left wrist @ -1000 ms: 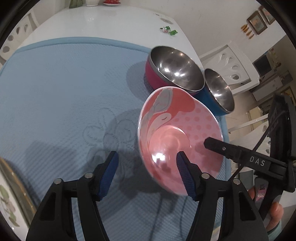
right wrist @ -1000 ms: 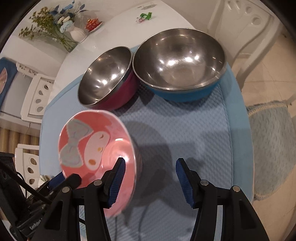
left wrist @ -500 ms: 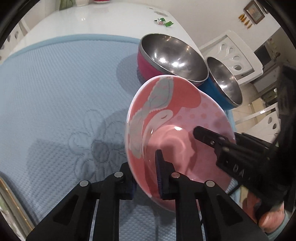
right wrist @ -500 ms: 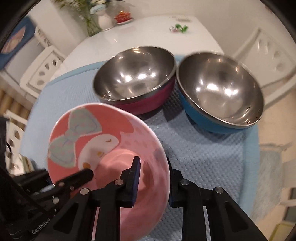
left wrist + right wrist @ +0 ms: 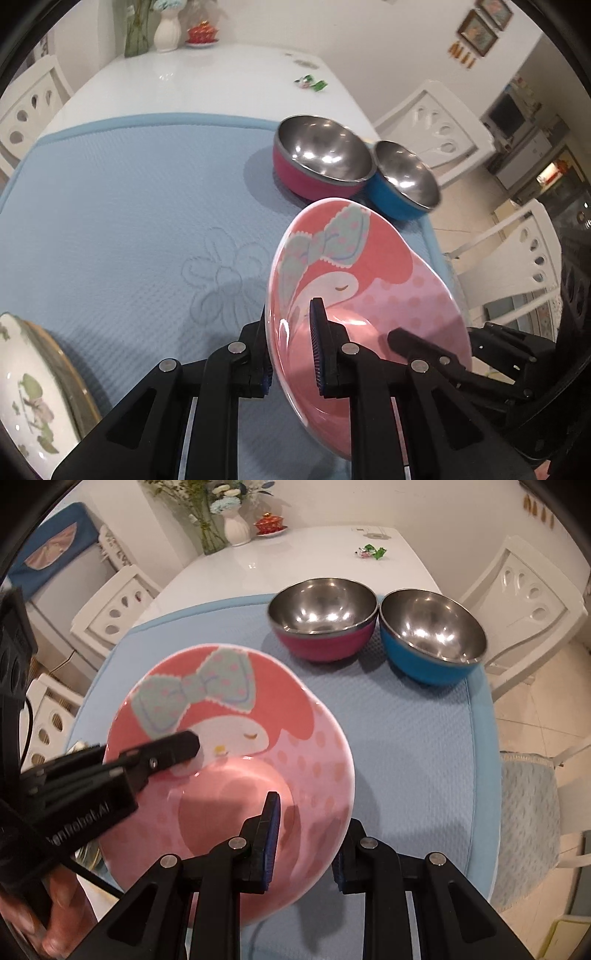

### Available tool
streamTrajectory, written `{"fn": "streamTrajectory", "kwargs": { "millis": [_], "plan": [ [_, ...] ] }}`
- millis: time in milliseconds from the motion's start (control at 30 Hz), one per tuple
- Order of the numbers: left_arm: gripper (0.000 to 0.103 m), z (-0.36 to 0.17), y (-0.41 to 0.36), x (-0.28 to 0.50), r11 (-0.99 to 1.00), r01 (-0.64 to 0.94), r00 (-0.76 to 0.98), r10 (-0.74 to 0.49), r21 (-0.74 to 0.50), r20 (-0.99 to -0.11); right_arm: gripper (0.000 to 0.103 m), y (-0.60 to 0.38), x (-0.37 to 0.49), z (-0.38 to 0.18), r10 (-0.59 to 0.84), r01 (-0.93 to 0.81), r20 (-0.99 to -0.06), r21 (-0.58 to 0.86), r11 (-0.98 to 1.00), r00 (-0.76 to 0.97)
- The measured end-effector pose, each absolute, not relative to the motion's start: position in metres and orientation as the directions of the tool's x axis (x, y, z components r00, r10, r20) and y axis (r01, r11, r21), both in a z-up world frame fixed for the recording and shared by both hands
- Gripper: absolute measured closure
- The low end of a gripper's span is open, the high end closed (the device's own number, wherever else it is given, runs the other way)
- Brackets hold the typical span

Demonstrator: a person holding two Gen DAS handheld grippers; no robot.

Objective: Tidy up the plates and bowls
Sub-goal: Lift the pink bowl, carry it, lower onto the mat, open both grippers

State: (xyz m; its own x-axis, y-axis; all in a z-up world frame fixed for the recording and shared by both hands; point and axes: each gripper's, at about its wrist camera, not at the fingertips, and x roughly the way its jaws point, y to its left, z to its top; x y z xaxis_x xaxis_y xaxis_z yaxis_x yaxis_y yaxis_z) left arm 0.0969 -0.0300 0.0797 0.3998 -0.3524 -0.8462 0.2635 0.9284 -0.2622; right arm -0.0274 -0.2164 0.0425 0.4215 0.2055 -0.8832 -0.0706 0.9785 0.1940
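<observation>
Since the earlier frames, both sets of jaws have closed from wide apart onto the rim of the pink cartoon bowl (image 5: 373,280), and the bowl has come up off the blue mat (image 5: 122,206).

We note the left hand-held gripper (image 5: 291,354) clenched on the bowl's near-left rim: one blue pad lies inside the bowl, the other behind the wall. The right hand-held gripper (image 5: 304,845) grasps the opposite rim in the same way, one pad inside, one outside. The bowl hangs tilted between the two, clear of the mat, its bow-and-face print turned toward both cameras.

We take the pink bowl as landmark. Beyond it, at the far right part of the mat, stand the magenta steel bowl (image 5: 323,624) and the blue steel bowl (image 5: 432,637), side by side, rims touching or nearly so; we cannot tell which. Both are upright and empty. To the bowl's left, at the mat's near edge, lies a white floral plate (image 5: 33,398), partly cut off by the frame. Far beyond the bowl, on the white counter (image 5: 207,85), stand a white vase (image 5: 236,528) and a small red dish (image 5: 269,522).
</observation>
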Motion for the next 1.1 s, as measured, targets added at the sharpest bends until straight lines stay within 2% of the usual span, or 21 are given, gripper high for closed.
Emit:
{"fn": "streamTrajectory", "kwargs": {
  "millis": [200, 333, 567, 1100],
  "plan": [
    [0.089, 0.09, -0.036, 0.062, 0.926, 0.311, 0.427, -0.337, -0.213, -0.839, 0.08, -0.197, -0.065, 0.047, 0.216, -0.094, -0.889, 0.195, 0.976, 0.404],
    [0.089, 0.082, -0.026, 0.046, 0.923, 0.305, 0.408, -0.348, -0.233, -0.844, 0.08, -0.191, -0.077, 0.04, 0.22, -0.097, -0.899, 0.198, 0.975, 0.379],
    [0.089, 0.062, -0.019, 0.039, 0.929, 0.285, 0.373, -0.333, -0.235, -0.866, 0.08, -0.179, -0.083, 0.025, 0.197, -0.133, -0.91, 0.159, 0.978, 0.366],
    [0.089, 0.028, -0.011, 0.031, 0.94, 0.259, 0.307, -0.296, -0.22, -0.905, 0.078, -0.165, -0.09, -0.008, 0.242, -0.104, -0.933, 0.222, 0.97, 0.266]
  ]
}}
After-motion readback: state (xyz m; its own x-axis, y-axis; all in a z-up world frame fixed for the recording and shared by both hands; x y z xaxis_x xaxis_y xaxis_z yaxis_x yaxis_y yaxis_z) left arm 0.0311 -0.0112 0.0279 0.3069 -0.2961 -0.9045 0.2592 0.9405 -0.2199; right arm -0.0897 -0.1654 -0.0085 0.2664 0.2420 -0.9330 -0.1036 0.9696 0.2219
